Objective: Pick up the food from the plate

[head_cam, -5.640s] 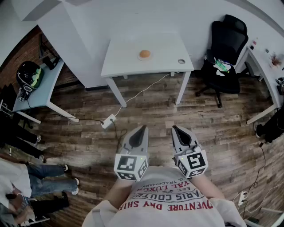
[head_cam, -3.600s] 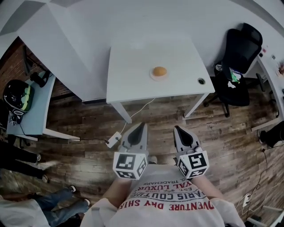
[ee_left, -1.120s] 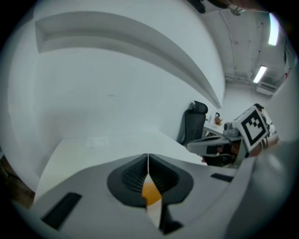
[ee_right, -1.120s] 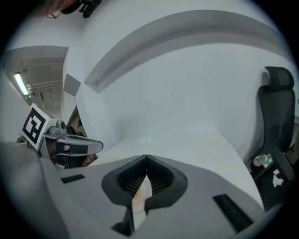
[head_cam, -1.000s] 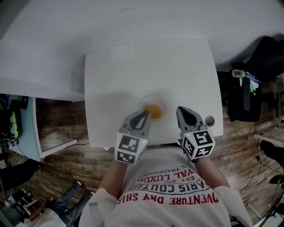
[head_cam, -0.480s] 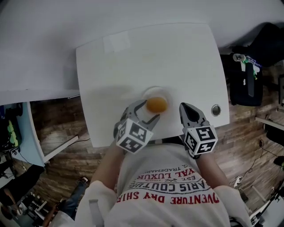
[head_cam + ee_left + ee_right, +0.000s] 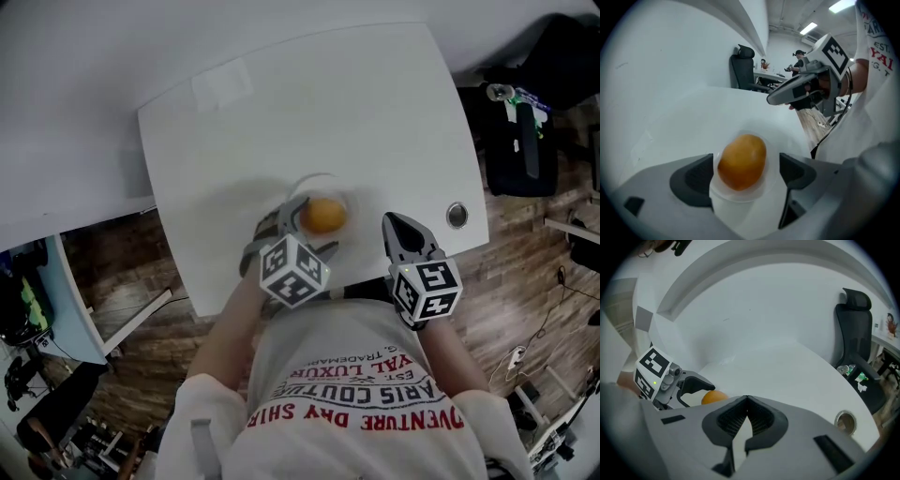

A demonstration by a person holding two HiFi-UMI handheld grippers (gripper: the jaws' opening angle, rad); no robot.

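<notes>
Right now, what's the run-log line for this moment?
phase: pre-grasp | left gripper: jaws just opening, either side of food on plate, not gripped | right gripper: jaws shut, empty

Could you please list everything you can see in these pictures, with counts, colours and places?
table: one, white, middle of the head view.
plate: one, clear or white, near the table's front edge.
food: one, orange and round, on the plate.
cable hole: one, metal-rimmed, in the tabletop right of the plate.
office chair: one, black, beside the table's right end.
floor: brown wood planks, around the table.
shirt: one, white with red print, on the person.
left gripper: one, grey, open, jaws just been opening, food between them but not gripped.
right gripper: one, grey, shut and empty, right of the plate.
</notes>
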